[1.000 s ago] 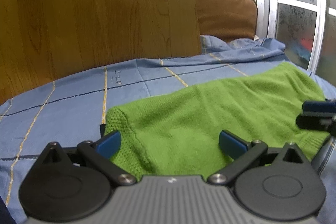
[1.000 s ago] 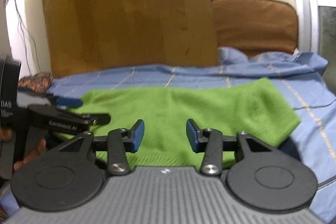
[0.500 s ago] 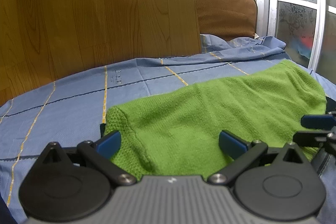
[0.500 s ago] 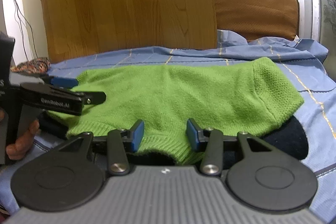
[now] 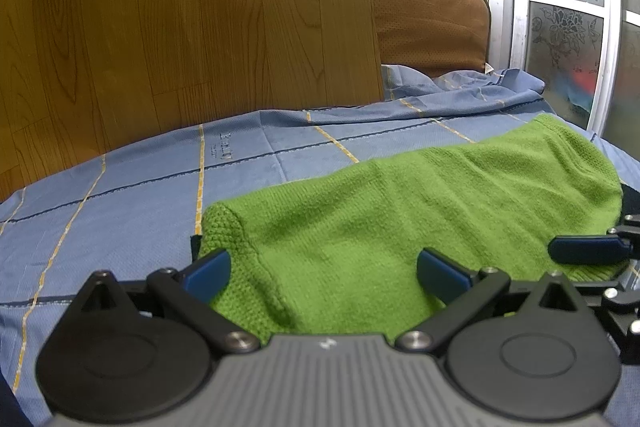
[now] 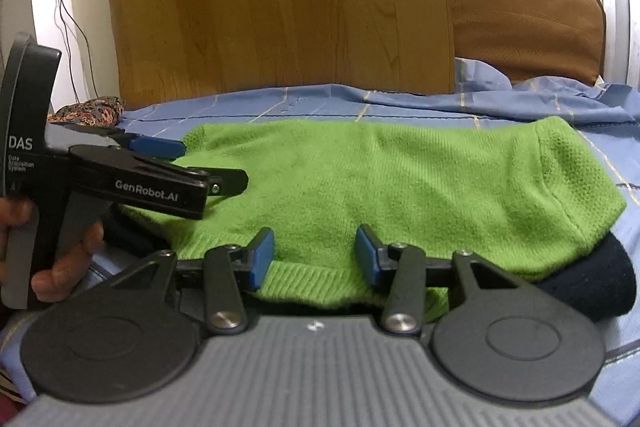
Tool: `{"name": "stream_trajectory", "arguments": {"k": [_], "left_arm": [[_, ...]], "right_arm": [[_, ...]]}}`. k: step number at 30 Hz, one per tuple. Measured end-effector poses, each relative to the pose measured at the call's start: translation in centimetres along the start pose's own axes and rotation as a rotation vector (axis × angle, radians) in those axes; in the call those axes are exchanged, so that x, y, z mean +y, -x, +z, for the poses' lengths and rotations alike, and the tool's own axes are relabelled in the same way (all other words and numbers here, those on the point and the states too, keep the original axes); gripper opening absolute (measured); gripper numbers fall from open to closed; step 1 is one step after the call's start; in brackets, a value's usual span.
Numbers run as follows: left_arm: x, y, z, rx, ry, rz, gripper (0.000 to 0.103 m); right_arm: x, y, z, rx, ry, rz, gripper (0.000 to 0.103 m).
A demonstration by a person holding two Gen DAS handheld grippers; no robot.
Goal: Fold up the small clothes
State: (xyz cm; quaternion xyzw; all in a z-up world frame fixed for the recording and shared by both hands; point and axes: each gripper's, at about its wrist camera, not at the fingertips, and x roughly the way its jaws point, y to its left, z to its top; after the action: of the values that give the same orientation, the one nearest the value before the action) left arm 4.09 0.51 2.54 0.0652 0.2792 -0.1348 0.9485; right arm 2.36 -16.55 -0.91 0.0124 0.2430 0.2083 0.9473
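With both the left gripper [image 5: 323,269] and right gripper [image 6: 315,253] spread over the near hem of the green knitted sweater [image 6: 400,187] lying mid-frame on the blue checked bedsheet [image 5: 140,187], unequal pinches risked a crooked fold.

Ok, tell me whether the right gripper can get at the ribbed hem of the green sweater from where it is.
Probably yes. The right gripper stands open just above the ribbed hem of the green sweater, with nothing between its pads and the knit. The left gripper is off at the sweater's other end, clear of it.
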Motion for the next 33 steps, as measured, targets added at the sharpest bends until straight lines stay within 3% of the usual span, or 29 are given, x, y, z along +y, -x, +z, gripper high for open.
{"name": "stream_trajectory", "arguments": {"k": [22,29,33], "left_arm": [[0.0,0.0,0.0,0.000,0.000,0.000,0.103],[0.0,0.0,0.1,0.000,0.000,0.000,0.103],[-0.1,0.0,0.1,0.000,0.000,0.000,0.103]], "right_arm": [[-0.2,0.4,0.2,0.000,-0.009,0.009,0.048],[-1.5,1.9,1.9,-0.079,-0.043,-0.035,0.048],[-2.1,1.2,1.2,-0.032,-0.057,-0.057,0.048]]}}
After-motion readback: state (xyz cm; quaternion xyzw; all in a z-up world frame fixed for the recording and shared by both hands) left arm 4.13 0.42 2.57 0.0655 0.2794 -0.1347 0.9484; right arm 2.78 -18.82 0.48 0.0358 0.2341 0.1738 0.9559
